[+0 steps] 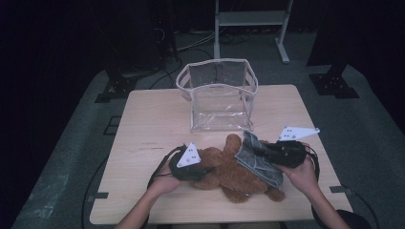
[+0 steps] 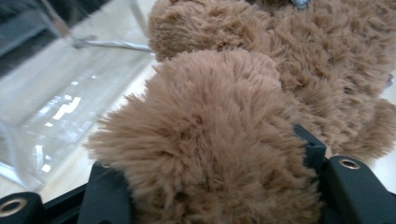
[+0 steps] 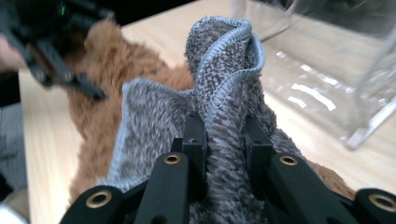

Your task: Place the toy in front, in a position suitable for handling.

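Note:
A brown plush teddy bear [image 1: 229, 179] lies near the front of the wooden table [image 1: 153, 124]. A grey knitted cloth [image 1: 258, 162] lies over its right side. My left gripper [image 1: 210, 169] comes in from the left and is shut on a furry limb of the bear [image 2: 210, 140], which fills the gap between its jaws [image 2: 210, 179]. My right gripper [image 1: 261, 150] is shut on a raised fold of the grey cloth [image 3: 224, 79], pinched between its jaws [image 3: 225, 140]. The bear's brown fur [image 3: 135, 60] lies beyond that cloth.
An open clear plastic bag [image 1: 217, 95] with a white rim stands upright just behind the bear, also close by as the clear bag [image 2: 56, 102] and the clear bag [image 3: 327, 70]. A white metal frame [image 1: 250, 19] and dark stand bases sit on the floor behind the table.

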`<state>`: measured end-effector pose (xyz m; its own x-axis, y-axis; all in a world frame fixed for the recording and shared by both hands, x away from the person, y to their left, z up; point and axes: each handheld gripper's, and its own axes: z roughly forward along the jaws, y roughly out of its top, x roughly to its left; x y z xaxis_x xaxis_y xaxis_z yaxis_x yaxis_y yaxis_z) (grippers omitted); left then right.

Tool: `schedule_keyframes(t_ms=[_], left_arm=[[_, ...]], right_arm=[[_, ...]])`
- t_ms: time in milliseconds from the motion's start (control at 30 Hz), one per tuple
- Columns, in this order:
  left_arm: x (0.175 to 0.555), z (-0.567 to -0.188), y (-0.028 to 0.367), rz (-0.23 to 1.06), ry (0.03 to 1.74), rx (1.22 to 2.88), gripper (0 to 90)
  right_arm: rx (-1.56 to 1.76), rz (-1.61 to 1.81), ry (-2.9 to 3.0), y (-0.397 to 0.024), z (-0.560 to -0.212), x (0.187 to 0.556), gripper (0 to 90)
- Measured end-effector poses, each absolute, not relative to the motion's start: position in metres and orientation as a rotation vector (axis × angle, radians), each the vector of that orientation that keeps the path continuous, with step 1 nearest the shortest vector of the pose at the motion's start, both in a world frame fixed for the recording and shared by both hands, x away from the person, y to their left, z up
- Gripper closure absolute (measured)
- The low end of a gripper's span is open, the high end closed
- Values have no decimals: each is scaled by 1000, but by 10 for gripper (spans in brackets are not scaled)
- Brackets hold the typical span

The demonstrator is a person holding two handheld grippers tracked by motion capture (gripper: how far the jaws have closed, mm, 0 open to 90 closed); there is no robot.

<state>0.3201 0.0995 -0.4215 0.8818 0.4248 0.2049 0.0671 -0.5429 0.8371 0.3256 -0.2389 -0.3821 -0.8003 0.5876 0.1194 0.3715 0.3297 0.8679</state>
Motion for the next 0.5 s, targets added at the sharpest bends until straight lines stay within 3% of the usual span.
schedule_keyframes(t_ms=[233, 367, 500], left_arm=[[311, -427, 101, 560, 370, 2068, 394], [310, -419, 112, 373, 391, 2070, 178], [312, -414, 124, 274, 424, 2063, 71]], right_arm=[[865, 1452, 2436, -230, -395, 325, 748], [792, 1496, 2450, -231, -403, 312, 756], [702, 1465, 2488, -226, -405, 296, 757]])
